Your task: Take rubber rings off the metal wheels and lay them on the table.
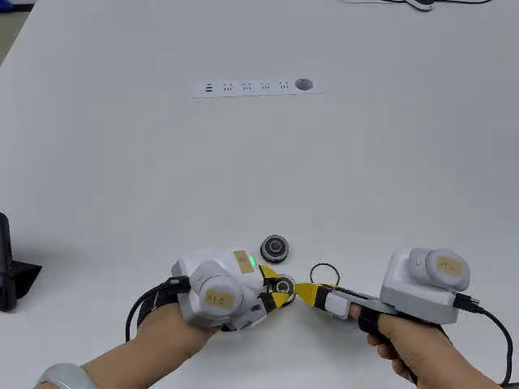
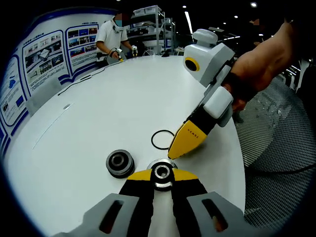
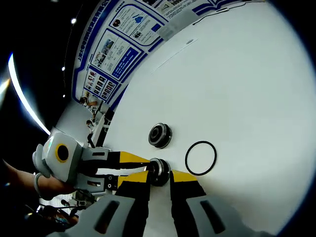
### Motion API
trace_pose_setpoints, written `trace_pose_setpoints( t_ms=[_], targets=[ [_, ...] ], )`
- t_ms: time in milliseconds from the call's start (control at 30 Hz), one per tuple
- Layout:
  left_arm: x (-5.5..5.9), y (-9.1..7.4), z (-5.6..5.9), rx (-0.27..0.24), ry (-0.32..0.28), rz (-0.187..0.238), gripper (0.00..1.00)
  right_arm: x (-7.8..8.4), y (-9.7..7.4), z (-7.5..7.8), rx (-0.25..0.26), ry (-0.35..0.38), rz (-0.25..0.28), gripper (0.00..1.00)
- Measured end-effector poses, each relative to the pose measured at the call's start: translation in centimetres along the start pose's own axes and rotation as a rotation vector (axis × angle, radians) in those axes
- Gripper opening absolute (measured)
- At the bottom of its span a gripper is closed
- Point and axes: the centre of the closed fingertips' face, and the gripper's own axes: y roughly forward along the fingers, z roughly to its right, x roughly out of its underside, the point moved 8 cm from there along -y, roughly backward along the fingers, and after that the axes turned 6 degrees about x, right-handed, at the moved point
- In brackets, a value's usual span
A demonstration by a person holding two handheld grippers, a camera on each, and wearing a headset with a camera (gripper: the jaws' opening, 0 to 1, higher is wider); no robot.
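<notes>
You are clamping a bare wheel [image 2: 162, 173] between the jaws of the left hand-held gripper [image 1: 274, 287], low over the worktop [image 1: 122, 178]. The right hand-held gripper [image 1: 306, 293] is sitting just beside that wheel with its jaws narrow; whether they are pinching anything cannot be told. One rubber ring [image 1: 324, 273] is lying flat near its tips. The second wheel [image 1: 275, 249], near the left jaws, is showing a dark rim and is probably wearing its ring. Expect thin, stretchy, grippy rubber on hard, heavy metal, so you are likely needing to hook the ring's edge while bracing the wheel's sides.

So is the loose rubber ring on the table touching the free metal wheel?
No, the rubber ring lies apart from the free metal wheel, with bare table between them.
</notes>
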Motion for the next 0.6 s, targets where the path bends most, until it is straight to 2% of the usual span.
trace_pose_setpoints(
  t_ms=[600],
  targets=[
    [-0.1, -0.02, -0.04, 0.007, 0.001, -0.015, 0.12, 0.32, 0.49, 0.12, -0.012, 0.042, -0.01, 0.18]
  ],
)
